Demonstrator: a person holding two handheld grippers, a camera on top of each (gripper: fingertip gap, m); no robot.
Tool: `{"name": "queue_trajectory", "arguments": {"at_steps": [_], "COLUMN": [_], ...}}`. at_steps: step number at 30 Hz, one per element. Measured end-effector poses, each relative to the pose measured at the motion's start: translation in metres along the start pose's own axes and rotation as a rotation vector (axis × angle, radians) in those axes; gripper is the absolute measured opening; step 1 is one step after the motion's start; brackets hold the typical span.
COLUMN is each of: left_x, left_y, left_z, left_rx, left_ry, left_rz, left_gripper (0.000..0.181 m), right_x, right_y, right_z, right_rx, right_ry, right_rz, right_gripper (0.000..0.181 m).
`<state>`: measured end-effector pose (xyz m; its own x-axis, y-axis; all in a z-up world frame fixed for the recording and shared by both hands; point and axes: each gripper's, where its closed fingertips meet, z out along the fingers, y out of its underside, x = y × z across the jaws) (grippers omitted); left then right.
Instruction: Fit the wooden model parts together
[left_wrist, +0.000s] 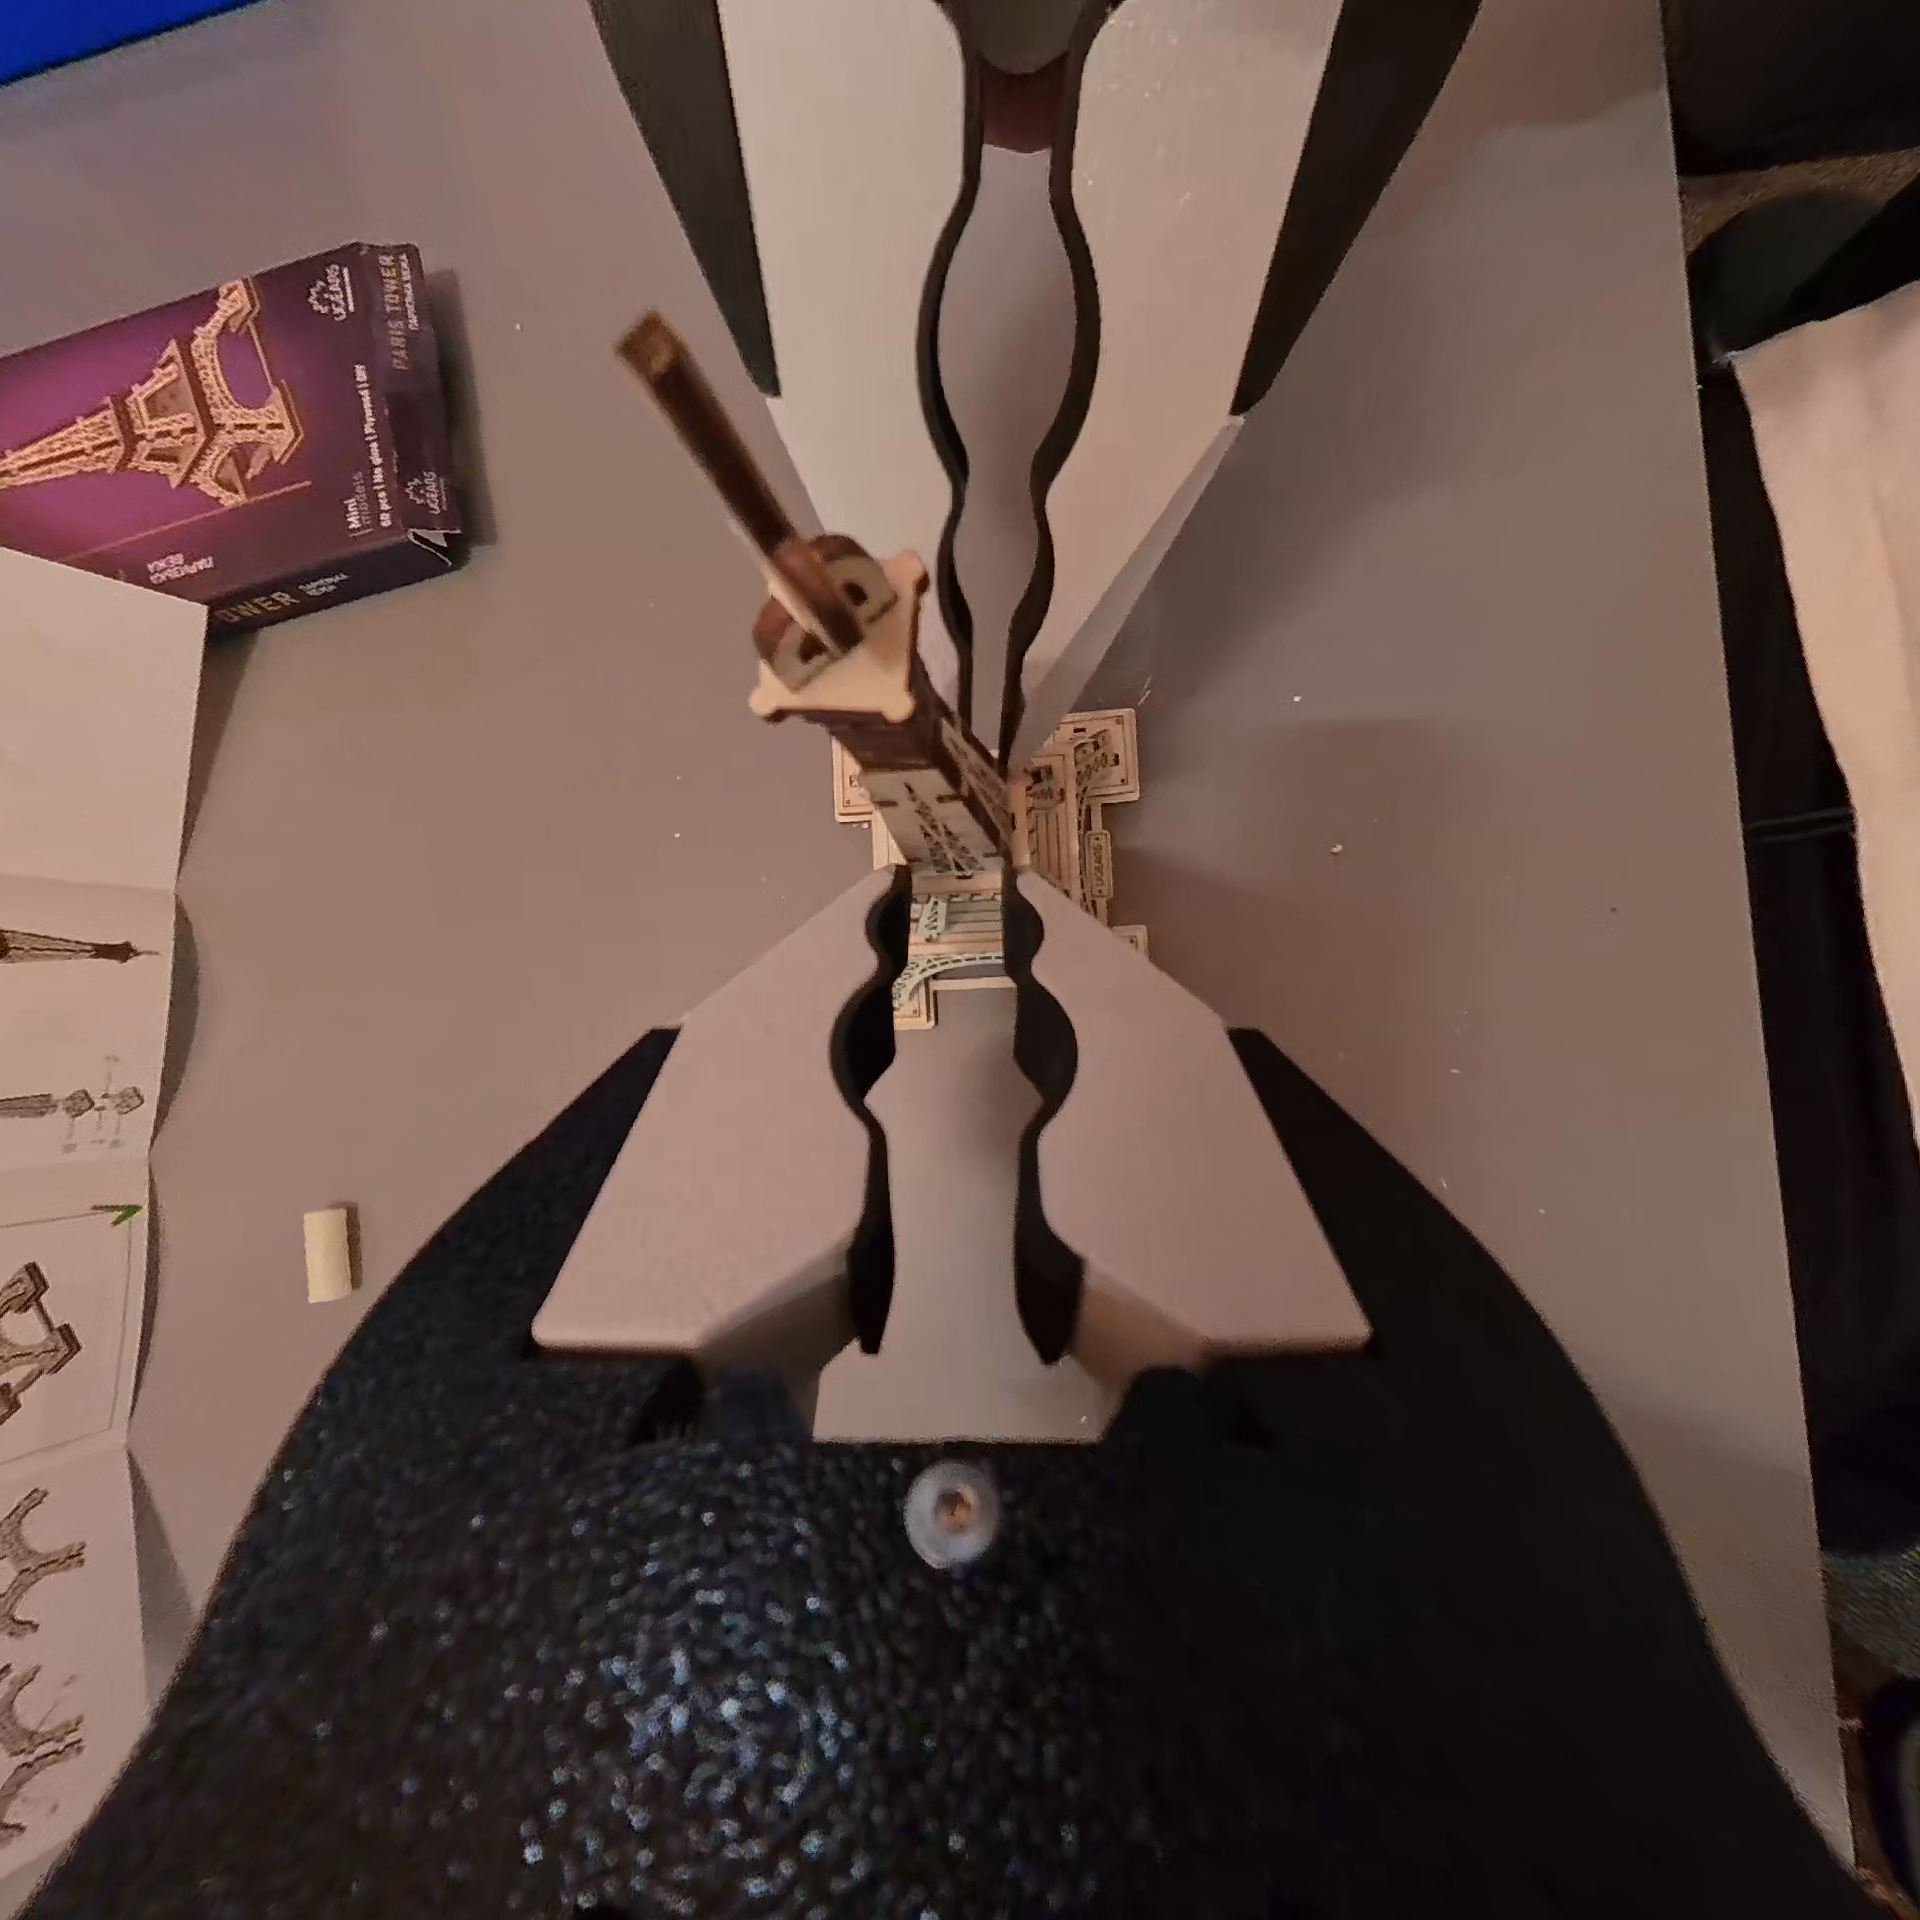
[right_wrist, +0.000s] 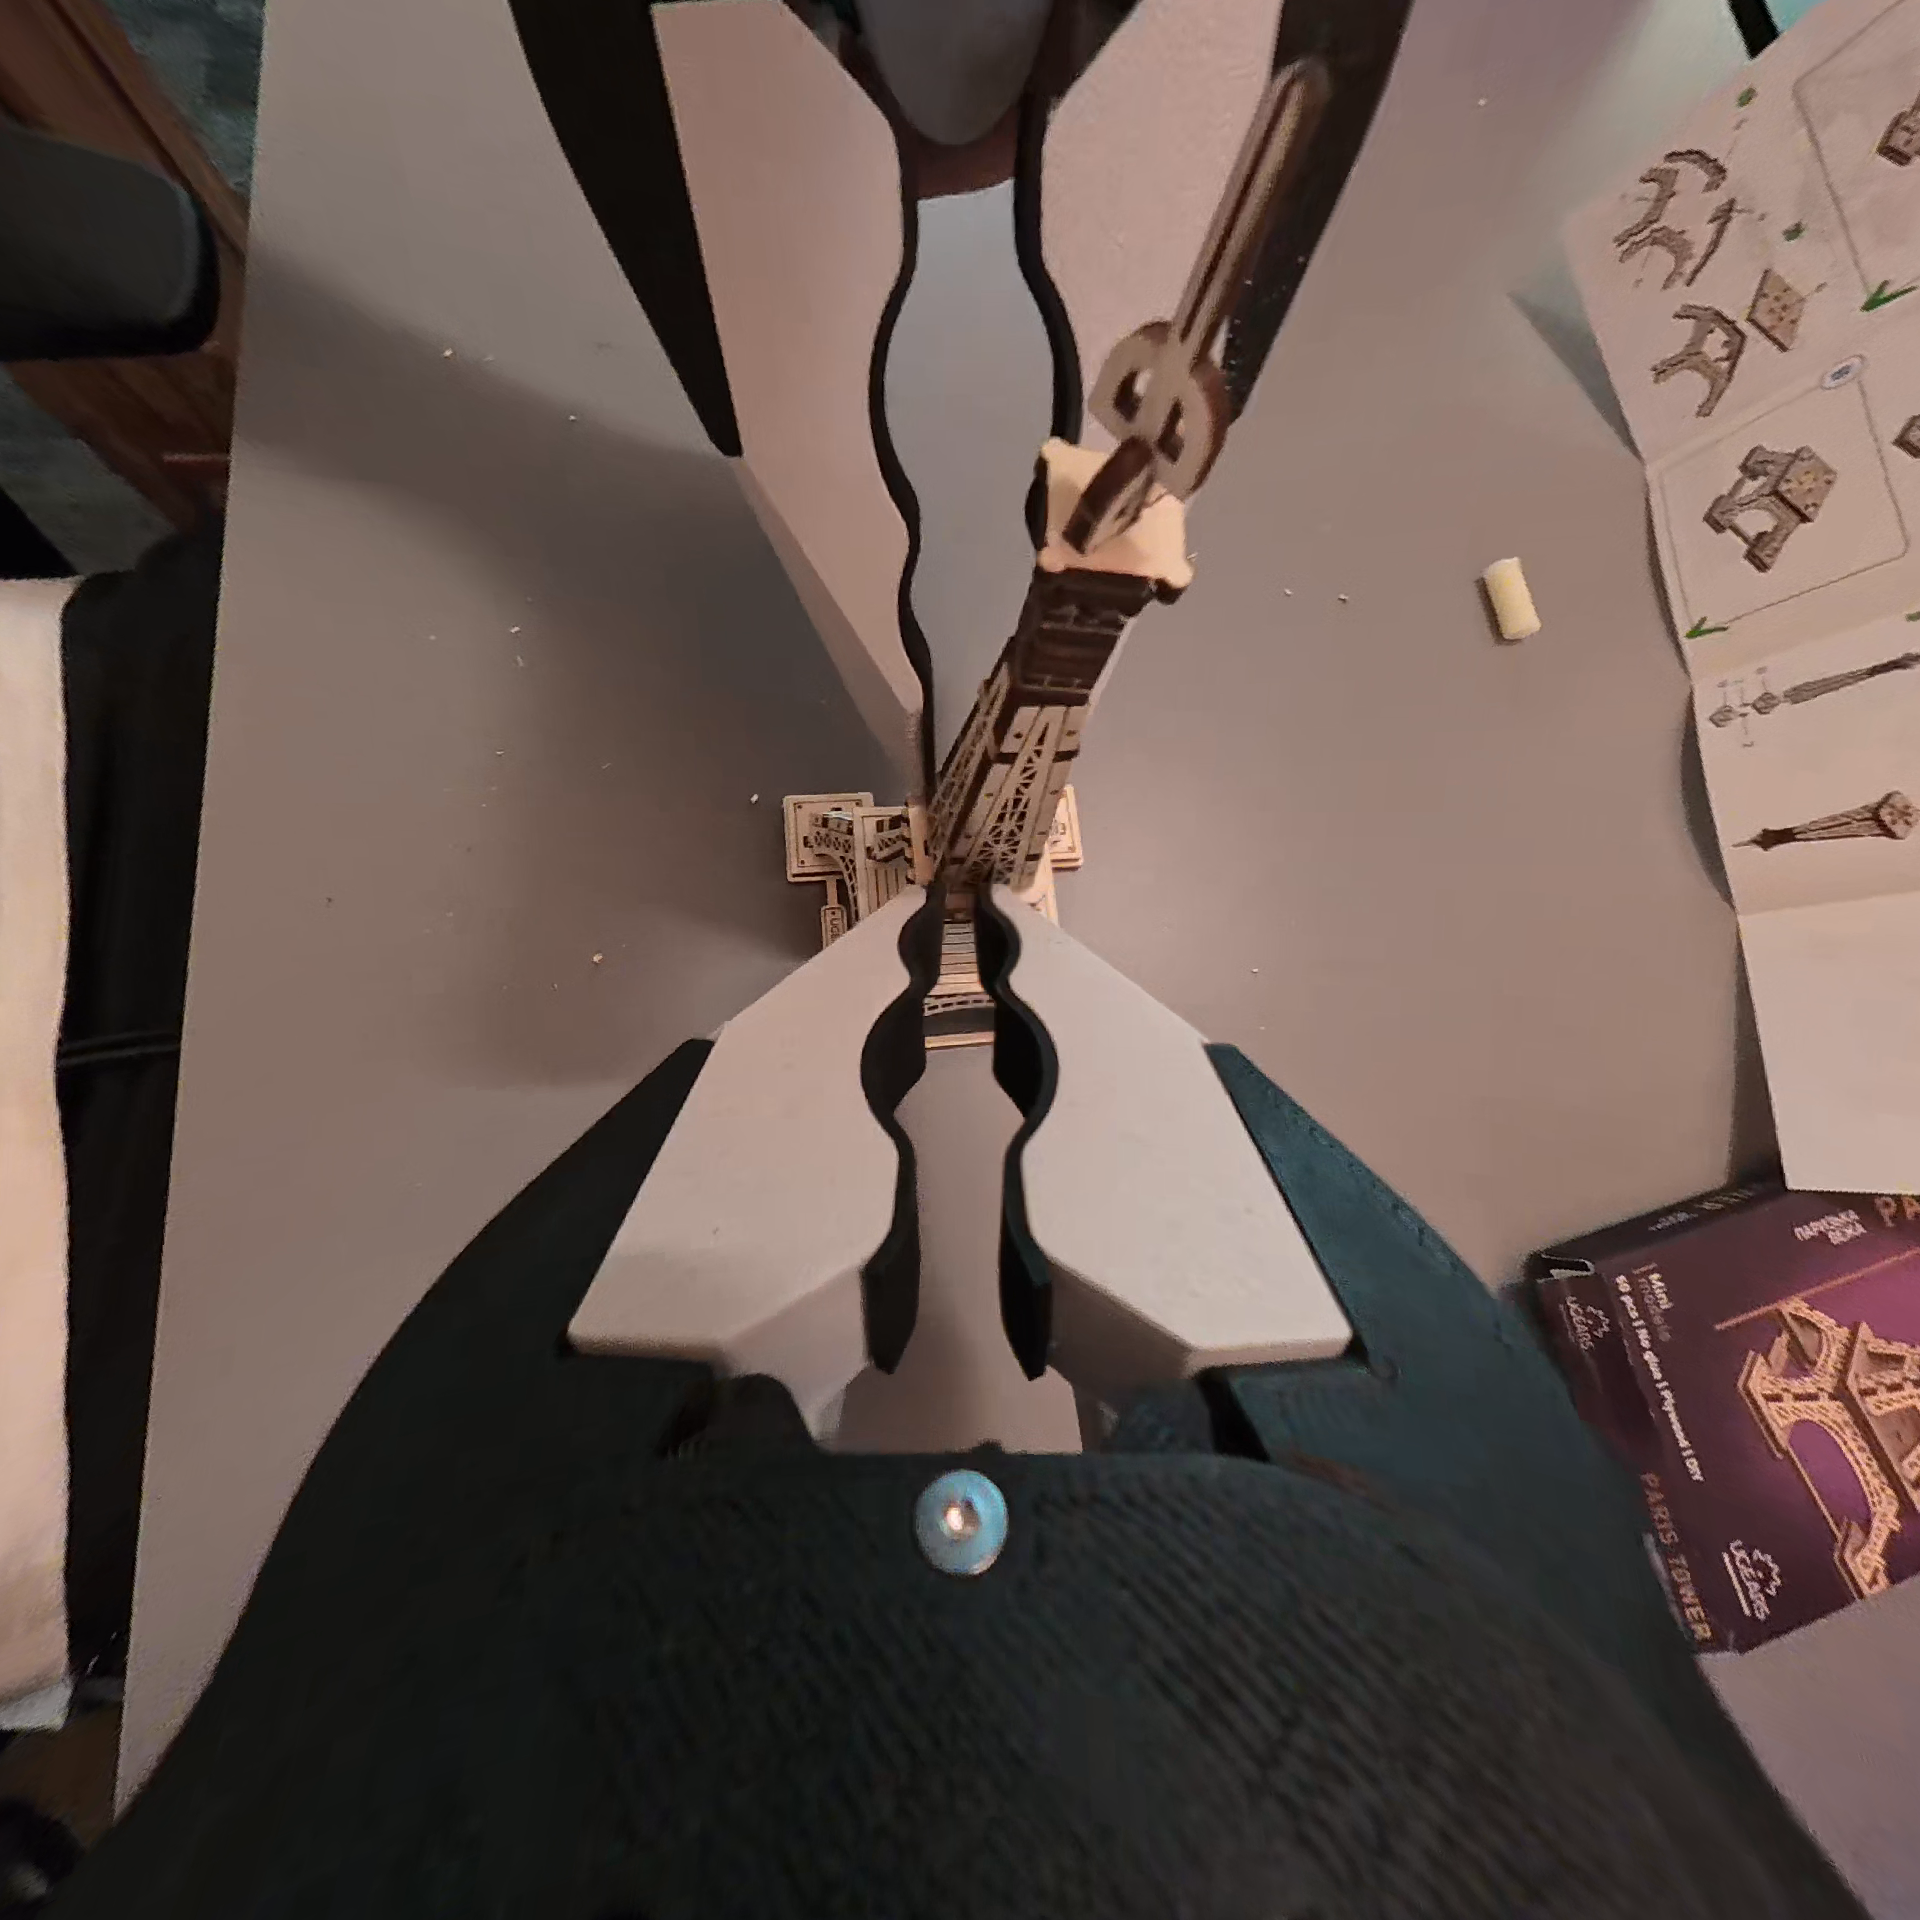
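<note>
- A slim wooden lattice tower spire with a square pale platform and a thin dark mast at its top (left_wrist: 831, 644) stands tilted above a grey table (left_wrist: 468, 883), its mast leaning toward the left in the left wrist view.
- The left hand-held gripper (left_wrist: 956, 883), pale fingers with wavy black pads, reaches in from the bottom of its view; its tips sit against the lower end of the spire, clamped narrowly on it.
- The right hand-held gripper (right_wrist: 961, 894), of the same build, meets the spire's lower end (right_wrist: 997, 790) from the opposite side, its tips also closed on the wood.
- In each view the other gripper comes down from the top edge, so the two face each other tip to tip.
- Directly under the tips lies a flat pale plywood sheet with laser-cut tower parts (left_wrist: 1091, 790) on the table, partly hidden by the fingers.
- A purple cardboard box showing a tower model (left_wrist: 229, 436) lies on the table, well apart from the spire.
- An unfolded white instruction sheet with assembly drawings (right_wrist: 1766, 416) lies near the box.
- A small cream-coloured cylinder (left_wrist: 330, 1252) rests just beside that sheet.
- Tiny pale crumbs are scattered over the table.
</note>
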<state>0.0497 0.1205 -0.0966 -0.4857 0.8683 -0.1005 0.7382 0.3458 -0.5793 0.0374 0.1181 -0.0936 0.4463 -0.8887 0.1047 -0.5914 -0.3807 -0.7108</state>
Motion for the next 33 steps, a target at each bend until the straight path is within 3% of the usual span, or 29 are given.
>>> {"name": "queue_trajectory", "arguments": {"at_steps": [4, 9, 18, 24, 27, 33], "left_x": [-0.004, -0.005, -0.005, -0.003, -0.004, -0.004], "left_y": [0.002, -0.001, 0.000, 0.000, 0.001, 0.022], "left_z": [-0.003, -0.008, -0.001, 0.004, 0.005, 0.011], "left_rx": [-0.016, 0.019, 0.027, 0.016, 0.011, -0.113], "left_ry": [-0.016, 0.011, 0.041, 0.057, 0.048, 0.017], "left_rz": [0.043, 0.008, 0.037, 0.037, 0.048, 0.110], "left_gripper": [0.007, 0.000, 0.000, 0.000, 0.000, 0.000], "right_x": [0.004, 0.013, 0.017, 0.017, 0.019, 0.020], "right_y": [0.001, -0.001, -0.002, 0.016, 0.015, 0.002], "right_z": [-0.001, -0.006, -0.002, 0.005, 0.002, -0.007], "right_rx": [-0.014, 0.014, 0.027, -0.106, -0.075, 0.001], "right_ry": [0.011, 0.035, 0.001, 0.032, 0.068, 0.040], "right_rz": [-0.002, 0.061, 0.249, 0.211, 0.196, 0.273], "right_gripper": [0.011, 0.000, 0.000, 0.000, 0.000, 0.000]}}
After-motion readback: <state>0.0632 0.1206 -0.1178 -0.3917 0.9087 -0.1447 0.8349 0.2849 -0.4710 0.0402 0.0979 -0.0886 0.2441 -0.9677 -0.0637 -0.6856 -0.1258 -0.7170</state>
